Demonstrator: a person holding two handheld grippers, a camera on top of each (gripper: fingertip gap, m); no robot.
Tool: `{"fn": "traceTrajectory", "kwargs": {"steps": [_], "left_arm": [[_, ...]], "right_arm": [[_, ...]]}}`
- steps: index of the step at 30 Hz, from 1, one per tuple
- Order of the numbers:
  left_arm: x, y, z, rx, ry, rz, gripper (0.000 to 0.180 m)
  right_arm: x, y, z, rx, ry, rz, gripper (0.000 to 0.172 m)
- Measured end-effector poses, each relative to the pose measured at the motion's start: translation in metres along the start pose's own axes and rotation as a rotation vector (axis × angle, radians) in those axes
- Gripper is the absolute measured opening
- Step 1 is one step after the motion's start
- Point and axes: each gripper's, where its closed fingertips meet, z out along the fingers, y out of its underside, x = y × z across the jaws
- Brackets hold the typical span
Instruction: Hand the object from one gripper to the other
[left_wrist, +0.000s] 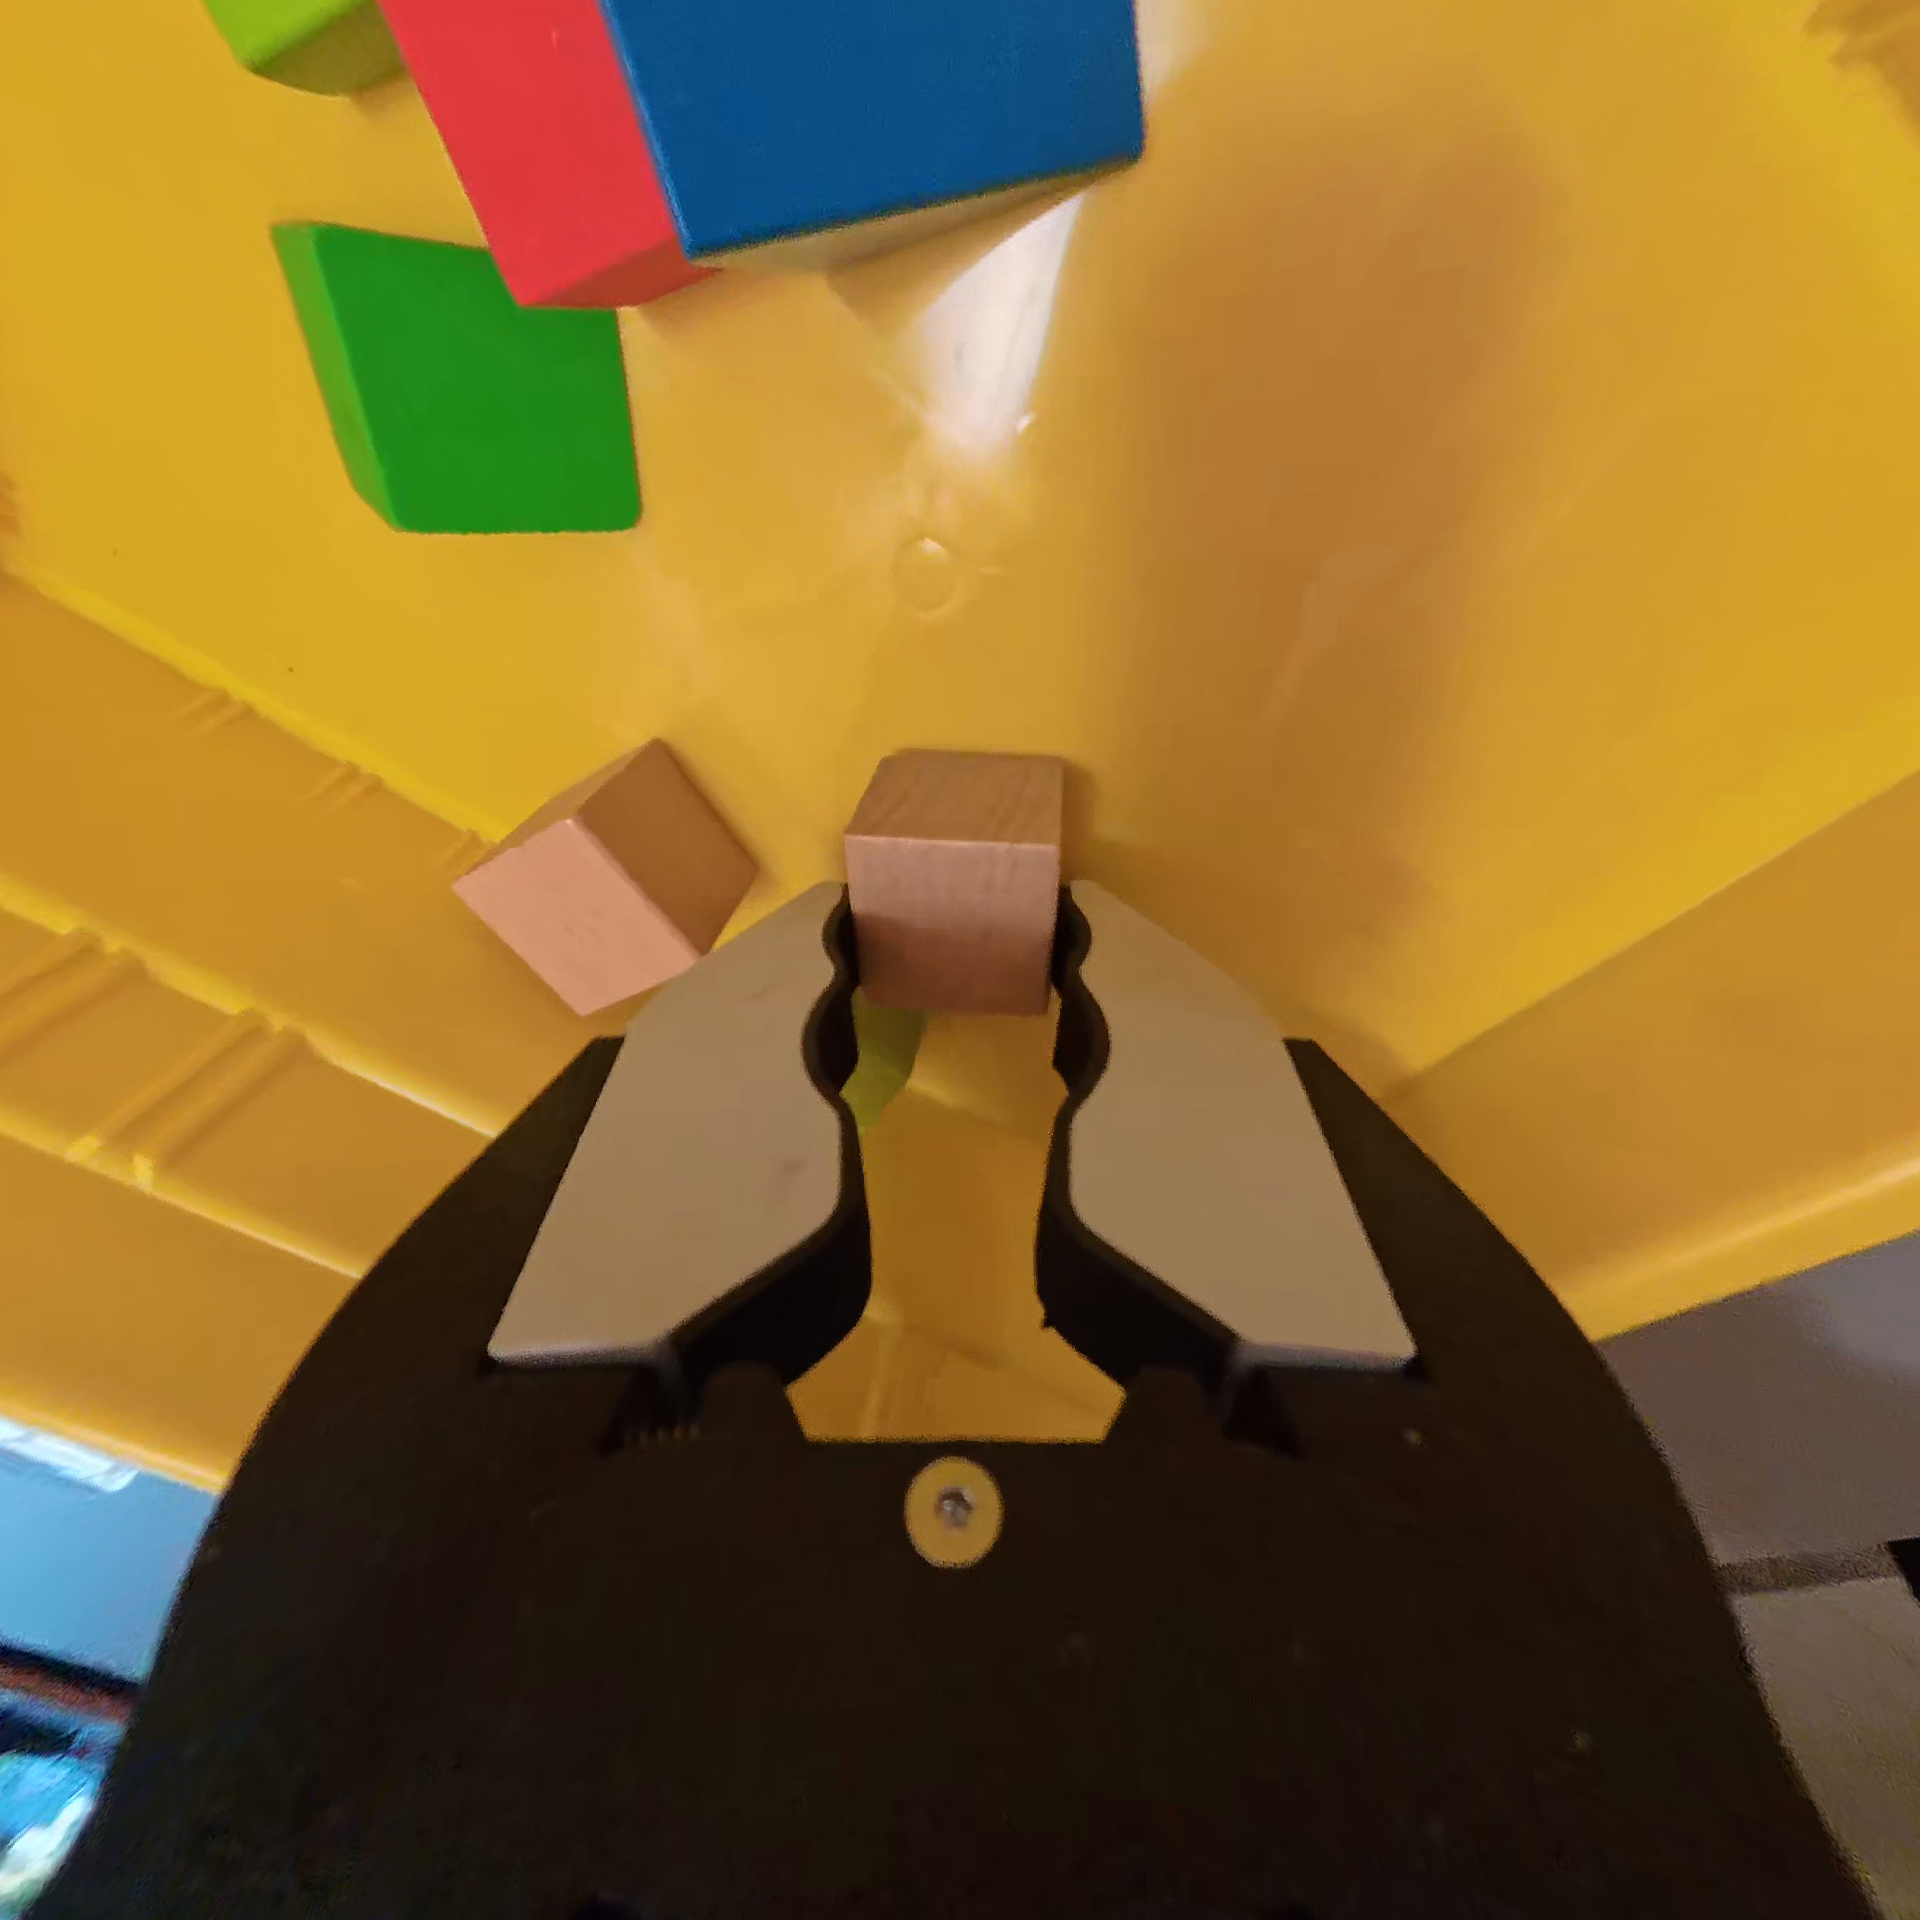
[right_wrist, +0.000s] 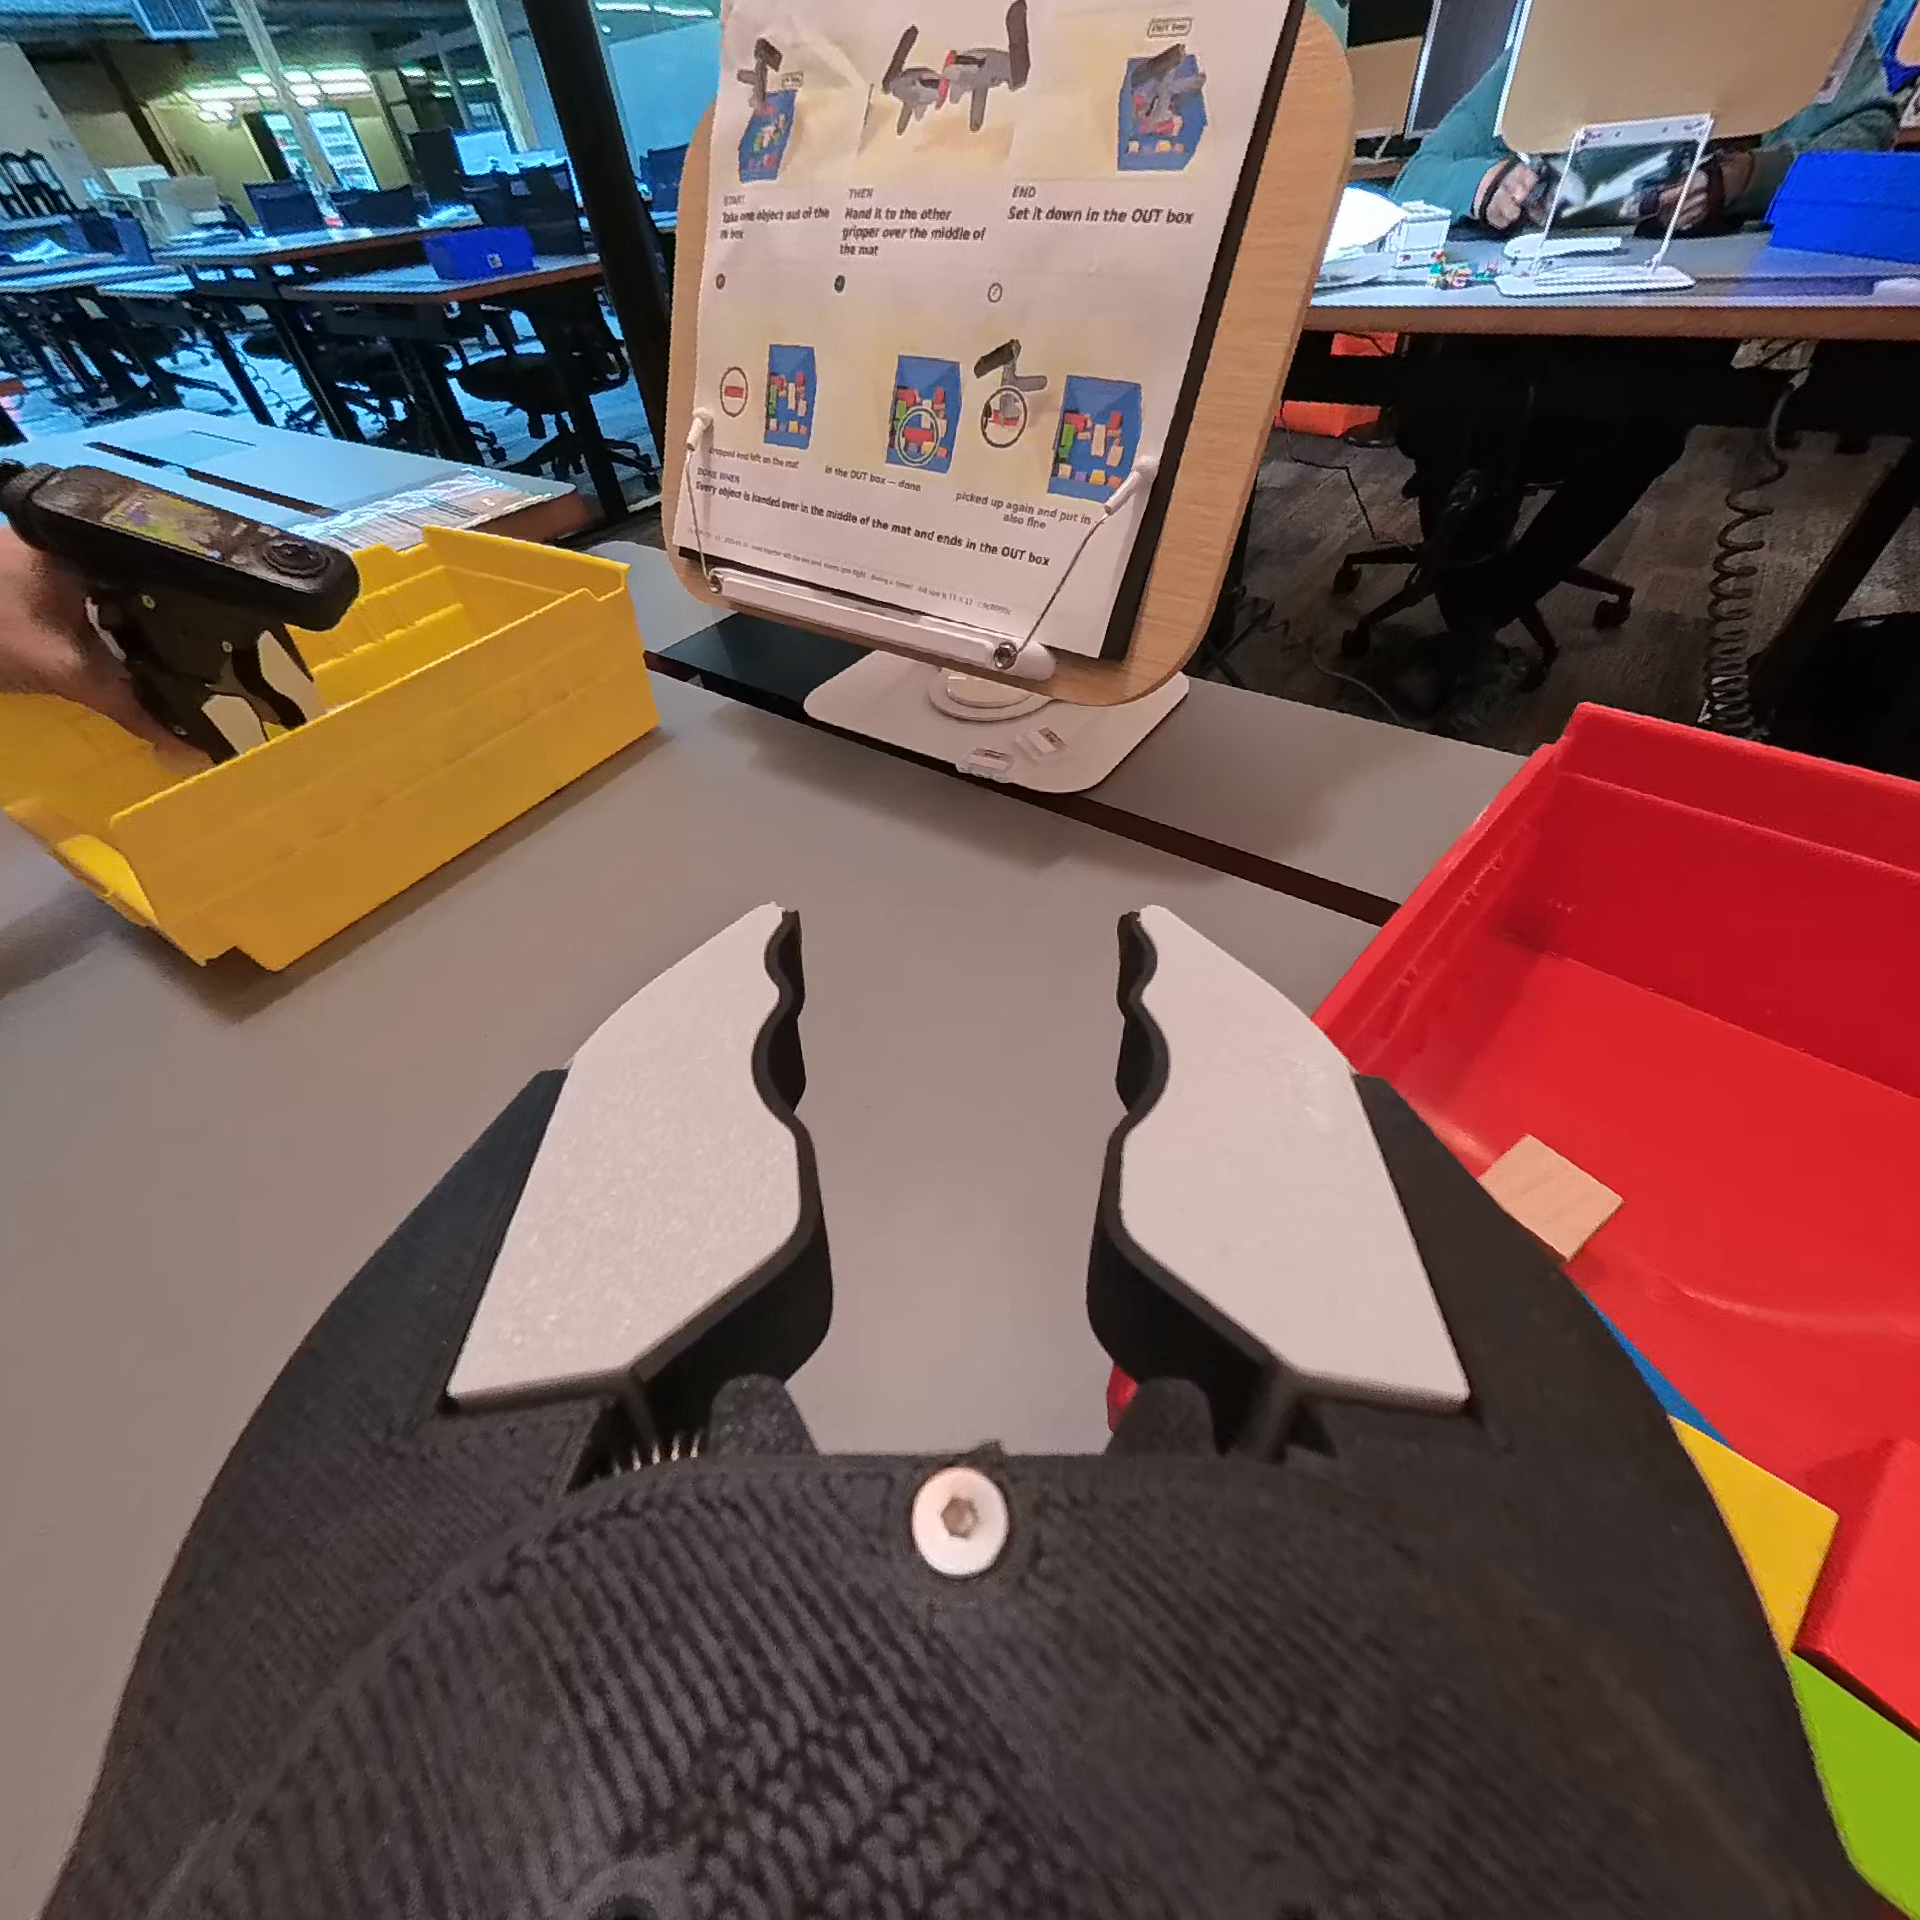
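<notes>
Plain wooden cube (left_wrist: 954, 883), in the yellow bin (left_wrist: 1351, 520) at the bench's left, gripped by the left tongs (left_wrist: 956, 940), both pads pressed on its side faces. Cube has no long axis; one flat face looks toward the camera. Advised: lift straight clear of the neighbouring wooden block (left_wrist: 613, 883), keeping the free faces exposed for the right tongs (right_wrist: 961, 956), which hang wide open and empty over the grey bench (right_wrist: 935, 831).

Left gripper (left_wrist: 954, 940) clamps plain wooden cube (left_wrist: 951, 894) inside yellow bin (left_wrist: 1351, 623); second wooden cube (left_wrist: 603, 883) just left of it.
</notes>
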Motion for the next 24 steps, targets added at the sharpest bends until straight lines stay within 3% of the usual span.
{"fn": "traceTrajectory", "kwargs": {"steps": [1,4,7,11,14,19,24], "left_arm": [[0.002,-0.003,-0.004,0.027,0.007,-0.017,0.034],[0.006,-0.022,-0.036,0.195,0.022,-0.12,0.034],[0.032,-0.059,-0.099,0.515,0.121,-0.206,0.034],[0.095,-0.1,-0.182,0.879,0.223,-0.118,0.034],[0.152,-0.123,-0.226,1.088,0.284,-0.019,0.034],[0.23,-0.15,-0.258,1.326,0.404,0.088,0.034],[0.267,-0.163,-0.259,1.443,0.407,0.139,0.034]], "right_arm": [[-0.001,-0.001,0.0,0.001,-0.003,0.0,0.059],[-0.009,-0.007,0.0,0.022,-0.022,-0.007,0.059],[-0.026,-0.017,0.003,0.06,-0.082,-0.014,0.061],[-0.068,-0.032,0.01,0.133,-0.246,-0.013,0.065],[-0.11,-0.04,0.014,0.177,-0.41,-0.011,0.067],[-0.189,-0.05,0.007,0.222,-0.716,-0.025,0.076],[-0.224,-0.045,-0.001,0.192,-0.859,-0.045,0.084]]}}
